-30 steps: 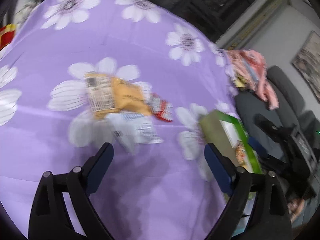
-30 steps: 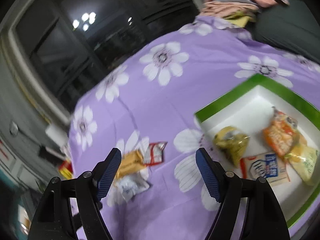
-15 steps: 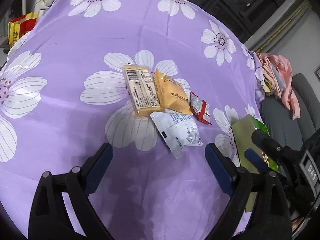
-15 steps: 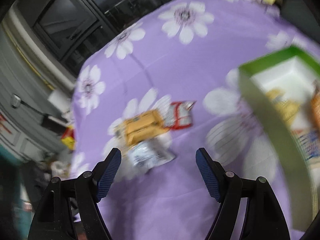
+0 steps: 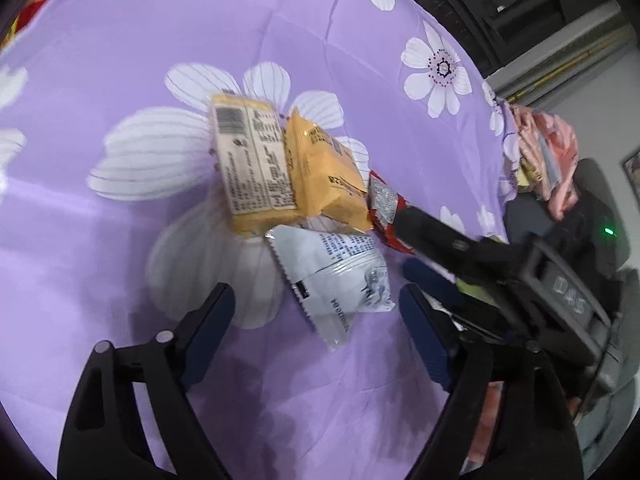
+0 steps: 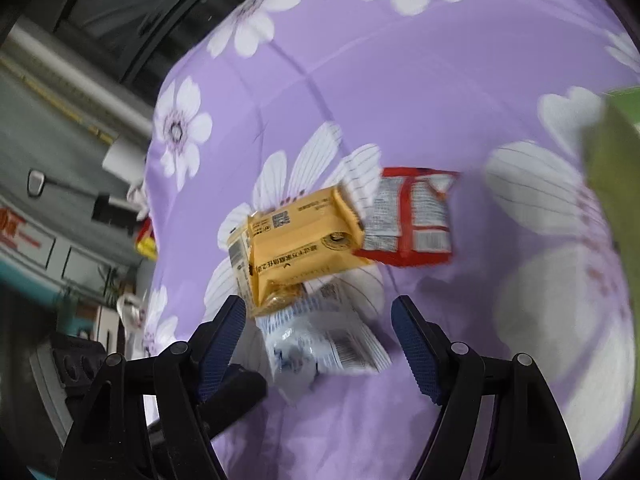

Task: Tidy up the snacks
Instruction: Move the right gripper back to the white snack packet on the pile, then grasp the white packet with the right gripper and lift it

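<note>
Now, through your left wrist view, four snack packets sit clustered on the purple flowered cloth [image 5: 120,240] of the bench: a pale yellow packet [image 5: 250,164] showing its label, an orange packet [image 5: 324,172] leaning on it, a small red packet [image 5: 384,208] at their right, and a silver packet [image 5: 340,272] nearest you. Your left gripper [image 5: 316,336] hovers over the silver packet, jaws closing with nothing pressed between the pads. Your right gripper [image 5: 424,248] crowds in from the right, one finger lying over the red packet's edge. A heap of pink cloth [image 5: 548,156] lies beyond the bench's far right edge.

Through your right wrist view, the right gripper [image 6: 320,344] has moderately wide jaws empty above the silver packet [image 6: 324,344], with the orange packet [image 6: 304,244] and red packet [image 6: 412,216] beyond. A green box [image 6: 608,152] shows blurred at the right edge, its contents hidden. The left gripper's finger [image 6: 236,392] pokes in low at left.
</note>
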Tool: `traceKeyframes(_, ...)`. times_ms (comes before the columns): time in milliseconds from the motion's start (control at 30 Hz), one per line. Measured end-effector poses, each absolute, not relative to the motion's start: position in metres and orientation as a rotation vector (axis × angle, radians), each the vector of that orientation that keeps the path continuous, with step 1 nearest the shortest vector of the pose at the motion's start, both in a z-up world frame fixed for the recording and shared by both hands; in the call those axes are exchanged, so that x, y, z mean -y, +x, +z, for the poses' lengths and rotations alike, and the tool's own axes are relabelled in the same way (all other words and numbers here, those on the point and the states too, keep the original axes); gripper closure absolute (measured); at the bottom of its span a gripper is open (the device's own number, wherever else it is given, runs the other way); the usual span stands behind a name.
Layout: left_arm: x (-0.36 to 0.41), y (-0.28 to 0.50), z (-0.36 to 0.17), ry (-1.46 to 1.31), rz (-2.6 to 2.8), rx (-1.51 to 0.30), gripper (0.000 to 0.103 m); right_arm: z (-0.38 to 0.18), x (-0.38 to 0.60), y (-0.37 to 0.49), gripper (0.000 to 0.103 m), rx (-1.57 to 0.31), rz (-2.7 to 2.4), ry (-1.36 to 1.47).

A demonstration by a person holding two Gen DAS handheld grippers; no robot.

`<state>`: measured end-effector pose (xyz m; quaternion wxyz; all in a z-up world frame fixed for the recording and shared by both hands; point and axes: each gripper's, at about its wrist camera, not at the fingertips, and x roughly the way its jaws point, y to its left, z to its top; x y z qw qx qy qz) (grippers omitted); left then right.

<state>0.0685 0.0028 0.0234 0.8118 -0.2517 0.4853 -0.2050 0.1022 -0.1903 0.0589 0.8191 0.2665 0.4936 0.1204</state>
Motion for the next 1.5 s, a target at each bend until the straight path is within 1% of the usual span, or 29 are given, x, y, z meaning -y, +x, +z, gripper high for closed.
traceKeyframes(67,0.000,0.072,0.016,-0.548,-0.466,-1.063,0.032,0.048,0.184,0.112,0.029,-1.098,0.271,0.563)
traceKeyframes(100,0.001,0.074,0.012,-0.543,-0.484,-1.075,0.038,0.042,0.183,0.112,0.033,-1.126,0.278,0.571)
traceKeyframes(133,0.002,0.074,0.012,-0.527,-0.476,-1.066,0.044,0.036,0.179,0.114,0.034,-1.157,0.290,0.579)
traceKeyframes(200,0.003,0.075,0.014,-0.536,-0.516,-1.060,0.059,0.034,0.175,0.113,0.036,-1.141,0.315,0.563)
traceKeyframes(233,0.004,0.074,0.012,-0.545,-0.522,-1.068,0.059,0.034,0.174,0.111,0.039,-1.145,0.318,0.555)
traceKeyframes(267,0.004,0.073,0.011,-0.544,-0.514,-1.065,0.061,0.033,0.175,0.110,0.040,-1.151,0.322,0.563)
traceKeyframes(333,0.006,0.069,0.012,-0.529,-0.516,-1.052,0.062,0.028,0.177,0.108,0.046,-1.157,0.340,0.603)
traceKeyframes(400,0.008,0.065,0.016,-0.507,-0.516,-1.044,0.063,0.026,0.182,0.105,0.047,-1.160,0.350,0.656)
traceKeyframes(567,0.012,0.055,0.029,-0.479,-0.554,-1.010,0.063,0.037,0.183,0.093,0.047,-1.135,0.353,0.670)
traceKeyframes(933,0.021,0.026,0.058,-0.464,-0.679,-0.891,0.064,0.084,0.192,0.052,0.045,-0.994,0.326,0.609)
traceKeyframes(1233,0.029,0.019,0.069,-0.461,-0.713,-0.841,0.064,0.097,0.201,0.039,0.045,-0.972,0.324,0.645)
traceKeyframes(1500,0.056,0.018,0.081,-0.453,-0.769,-0.826,0.064,0.113,0.224,0.026,0.045,-0.939,0.261,0.646)
